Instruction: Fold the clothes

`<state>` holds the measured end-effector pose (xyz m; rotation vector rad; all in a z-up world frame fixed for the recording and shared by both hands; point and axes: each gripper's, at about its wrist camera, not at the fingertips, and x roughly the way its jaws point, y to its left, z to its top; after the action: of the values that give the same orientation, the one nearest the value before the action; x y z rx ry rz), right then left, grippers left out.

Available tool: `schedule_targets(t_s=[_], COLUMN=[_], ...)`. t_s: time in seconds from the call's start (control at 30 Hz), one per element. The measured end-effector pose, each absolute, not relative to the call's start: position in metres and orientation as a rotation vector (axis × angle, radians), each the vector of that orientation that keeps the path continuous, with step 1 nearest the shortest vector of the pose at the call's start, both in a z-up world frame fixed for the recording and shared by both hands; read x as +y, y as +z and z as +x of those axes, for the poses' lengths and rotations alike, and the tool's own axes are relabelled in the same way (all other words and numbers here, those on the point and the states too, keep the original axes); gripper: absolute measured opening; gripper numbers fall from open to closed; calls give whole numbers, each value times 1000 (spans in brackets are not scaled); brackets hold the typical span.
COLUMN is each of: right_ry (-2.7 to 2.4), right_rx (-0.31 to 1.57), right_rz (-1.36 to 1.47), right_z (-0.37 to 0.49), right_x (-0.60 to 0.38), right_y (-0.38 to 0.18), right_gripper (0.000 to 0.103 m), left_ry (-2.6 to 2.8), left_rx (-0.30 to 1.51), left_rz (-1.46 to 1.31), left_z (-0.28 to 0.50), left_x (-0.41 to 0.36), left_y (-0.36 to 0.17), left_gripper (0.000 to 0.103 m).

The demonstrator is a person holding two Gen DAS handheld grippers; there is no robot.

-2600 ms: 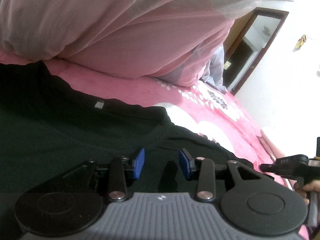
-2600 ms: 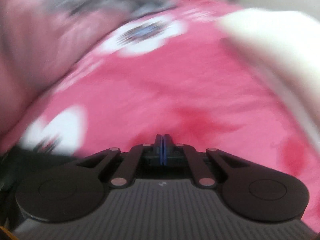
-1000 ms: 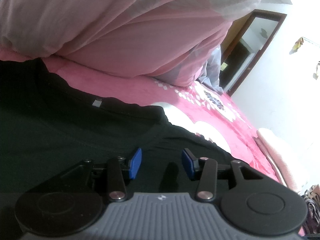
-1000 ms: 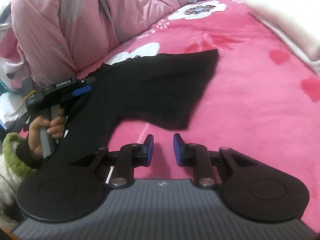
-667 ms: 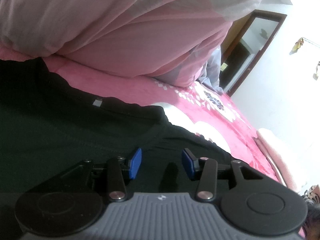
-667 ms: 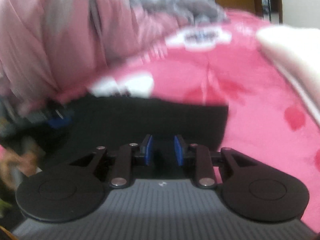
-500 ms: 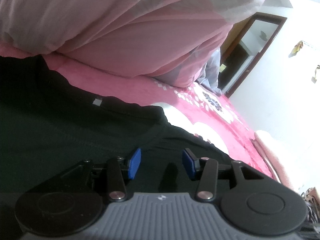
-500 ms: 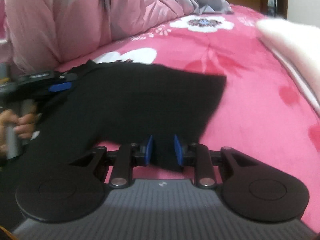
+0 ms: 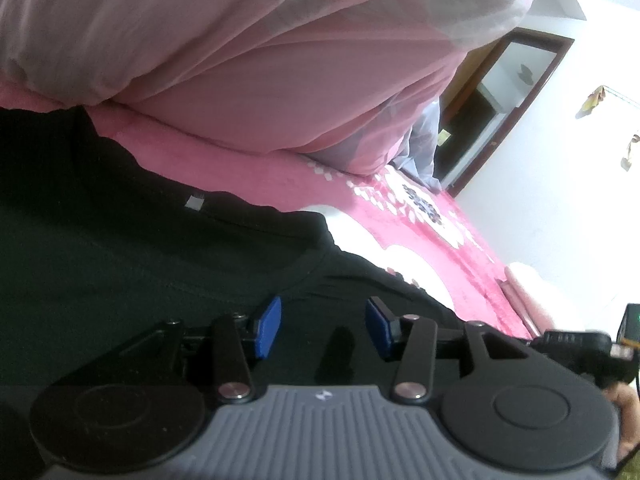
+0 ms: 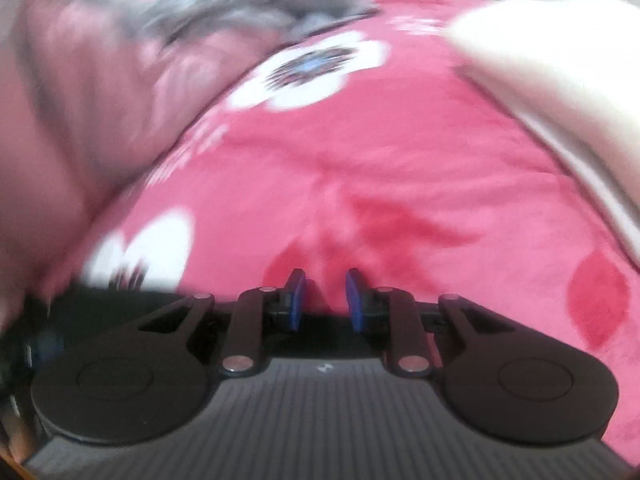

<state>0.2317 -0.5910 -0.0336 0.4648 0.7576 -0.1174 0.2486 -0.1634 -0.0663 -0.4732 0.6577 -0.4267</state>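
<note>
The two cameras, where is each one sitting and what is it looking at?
Left wrist: sits on the left gripper, facing over the black shirt toward the pink duvet; the right gripper and a hand show at the edge.
Right wrist: sits on the right gripper, blurred, facing the pink flowered blanket.
Shared: blanket, duvet, shirt.
</note>
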Motion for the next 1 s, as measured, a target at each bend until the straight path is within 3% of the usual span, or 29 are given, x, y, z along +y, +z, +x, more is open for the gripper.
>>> schedule_targets(t_s=[0.13, 0.27, 0.5, 0.7, 0.87, 1.0], right_ry=[-57, 147, -194, -127, -111, 11], right_rx=[748, 863, 794, 673, 546, 517], right_rz=[451, 363, 290, 312, 284, 451], right_z=[217, 227, 254, 119, 1, -50], right_x=[-577, -526, -536, -520, -499, -484], right_y=[-14, -19, -5, 76, 145, 160], right_gripper=[24, 24, 26, 26, 32, 48], left_ry=[-424, -424, -435, -431, -428, -543], left_rx=[658, 659, 663, 682, 726, 716], left_rz=[-461, -452, -475, -480, -447, -432], left_z=[249, 249, 250, 245, 219, 166], left_x=[-165, -166, -162, -156, -141, -108], left_y=[-66, -66, -67, -55, -16, 22], left_gripper=[50, 51, 51, 58, 64, 74])
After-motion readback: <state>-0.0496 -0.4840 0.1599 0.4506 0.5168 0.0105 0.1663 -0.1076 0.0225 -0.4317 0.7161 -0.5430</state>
